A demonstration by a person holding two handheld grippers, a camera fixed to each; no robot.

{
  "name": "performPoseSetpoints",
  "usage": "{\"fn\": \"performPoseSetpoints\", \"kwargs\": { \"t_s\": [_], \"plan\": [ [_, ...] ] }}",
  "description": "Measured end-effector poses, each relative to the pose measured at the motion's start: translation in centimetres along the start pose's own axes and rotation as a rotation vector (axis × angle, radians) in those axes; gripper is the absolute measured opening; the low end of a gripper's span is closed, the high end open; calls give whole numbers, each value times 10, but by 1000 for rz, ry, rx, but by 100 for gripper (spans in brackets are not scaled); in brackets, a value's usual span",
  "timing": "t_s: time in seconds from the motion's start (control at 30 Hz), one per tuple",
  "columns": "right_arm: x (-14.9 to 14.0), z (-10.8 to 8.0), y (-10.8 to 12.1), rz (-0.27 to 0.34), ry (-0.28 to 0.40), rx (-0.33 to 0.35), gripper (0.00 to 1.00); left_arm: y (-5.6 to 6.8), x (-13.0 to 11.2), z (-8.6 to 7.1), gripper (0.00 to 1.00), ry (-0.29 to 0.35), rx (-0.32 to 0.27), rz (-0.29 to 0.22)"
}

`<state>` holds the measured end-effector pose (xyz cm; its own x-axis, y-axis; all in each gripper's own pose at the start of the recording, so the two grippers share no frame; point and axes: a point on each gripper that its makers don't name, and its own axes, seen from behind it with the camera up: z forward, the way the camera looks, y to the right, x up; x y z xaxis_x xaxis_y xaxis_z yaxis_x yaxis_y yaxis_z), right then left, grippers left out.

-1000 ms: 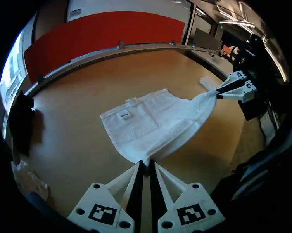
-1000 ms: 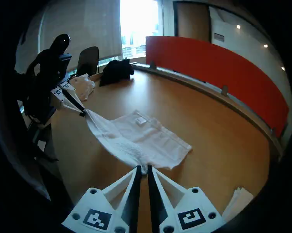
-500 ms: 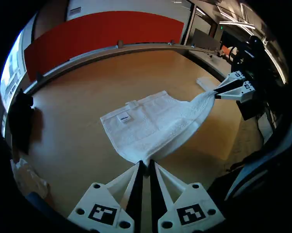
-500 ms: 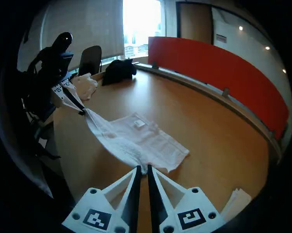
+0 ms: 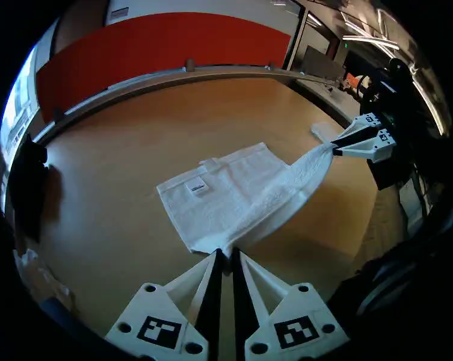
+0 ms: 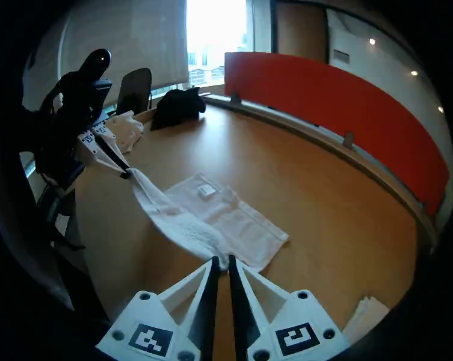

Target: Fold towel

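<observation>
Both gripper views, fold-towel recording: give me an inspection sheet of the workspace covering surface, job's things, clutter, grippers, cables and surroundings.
Surface: wooden table, bare around the work.
Job's things: white towel, far part flat on the table with its label facing up, near edge lifted and stretched between the two grippers.
Clutter: dark bundle and crumpled white cloth at the table's far end, apart from the towel.
Grippers: left gripper shut on one near corner of the towel; right gripper shut on the other.
Cables: nothing seen.
Surroundings: red partition along the table's far edge, bright window, chair behind the table.
</observation>
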<state>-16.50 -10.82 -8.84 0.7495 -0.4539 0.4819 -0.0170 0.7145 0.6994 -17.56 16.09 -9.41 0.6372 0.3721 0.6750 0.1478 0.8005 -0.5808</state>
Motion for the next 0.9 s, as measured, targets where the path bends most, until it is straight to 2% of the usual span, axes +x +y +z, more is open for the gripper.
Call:
{"fn": "performPoseSetpoints", "kwargs": {
  "t_s": [0.4, 0.6, 0.9],
  "plan": [
    [2, 34, 31, 19, -36, -16, 12, -30, 18, 34, 11, -21, 21, 21],
    [-3, 40, 39, 16, -61, -17, 12, -31, 14, 47, 11, -51, 4, 40],
    [-9, 49, 45, 26, -81, -18, 12, -36, 12, 61, 11, -71, 17, 56]
  ]
}}
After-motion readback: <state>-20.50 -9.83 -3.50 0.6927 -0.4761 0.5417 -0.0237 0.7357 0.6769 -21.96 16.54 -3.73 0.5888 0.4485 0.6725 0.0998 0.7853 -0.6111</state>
